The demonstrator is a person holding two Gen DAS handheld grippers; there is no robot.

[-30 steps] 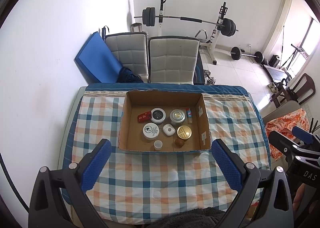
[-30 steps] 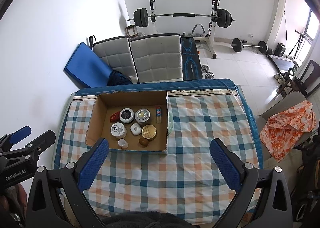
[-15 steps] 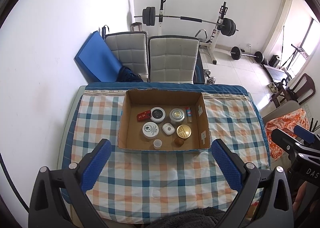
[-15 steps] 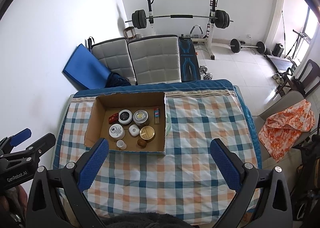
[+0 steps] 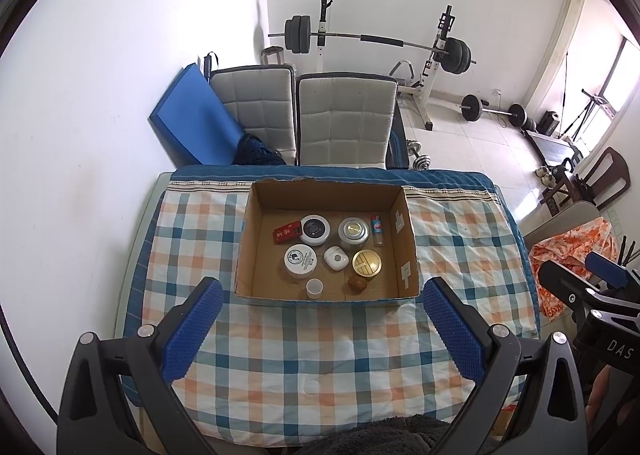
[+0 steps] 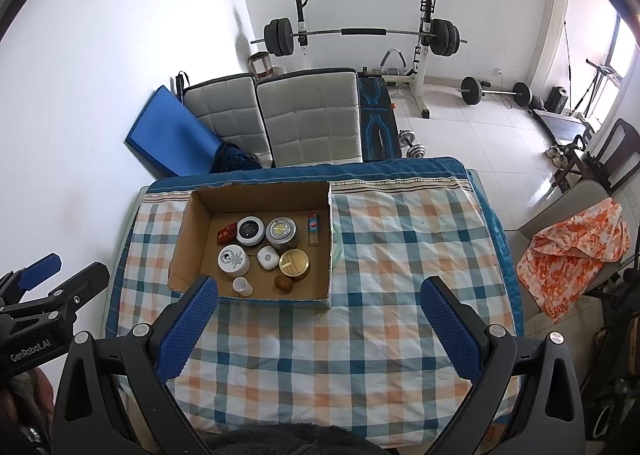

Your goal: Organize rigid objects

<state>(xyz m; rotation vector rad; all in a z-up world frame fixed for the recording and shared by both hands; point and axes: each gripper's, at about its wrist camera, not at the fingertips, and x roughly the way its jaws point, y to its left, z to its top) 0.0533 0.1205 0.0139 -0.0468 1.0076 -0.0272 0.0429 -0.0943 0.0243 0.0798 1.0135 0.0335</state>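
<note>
Box (image 5: 326, 297) of jars sits far of both released grippers, left gripper (image 5: 320, 319) centred, right gripper (image 6: 320, 317) offset right.

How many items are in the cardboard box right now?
8. Back row: red packet, black-lidded jar, silver tin, small bottle. Middle: white jar, white case, gold tin. Front: small cup, brown nut makes 9.
</note>
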